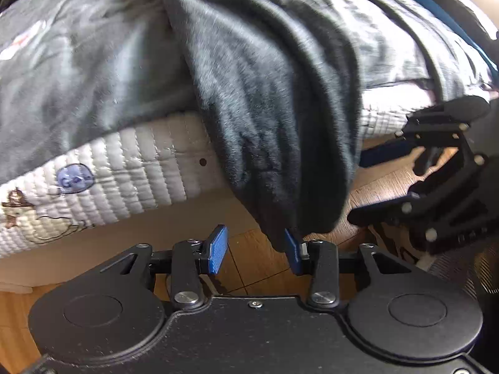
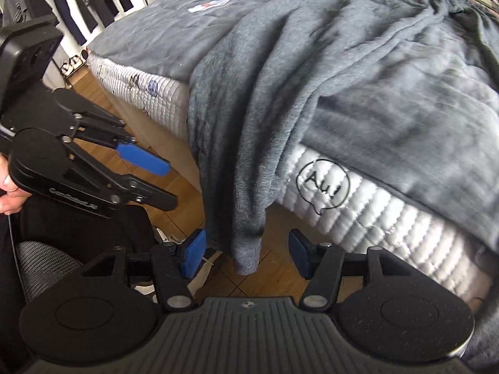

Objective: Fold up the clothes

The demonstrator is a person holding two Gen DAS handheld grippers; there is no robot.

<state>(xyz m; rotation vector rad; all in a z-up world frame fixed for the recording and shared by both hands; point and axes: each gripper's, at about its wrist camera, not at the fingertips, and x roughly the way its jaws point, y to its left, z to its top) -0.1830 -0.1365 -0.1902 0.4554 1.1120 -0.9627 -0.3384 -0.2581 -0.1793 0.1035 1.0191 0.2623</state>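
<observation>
A dark grey fleece garment lies on the bed and hangs over the mattress edge toward the floor. In the left wrist view its lowest corner brushes the right pad of my left gripper, whose jaws stand apart with only floor between them. In the right wrist view a hanging sleeve end dangles between the blue pads of my right gripper, touching neither, so it is open. The left gripper shows there just left of the hanging cloth.
A grey blanket covers the bed above a white quilted mattress side. Wooden floor lies below. A person's hand and dark trousers are at the left. Clothes hang on a rack at the far left.
</observation>
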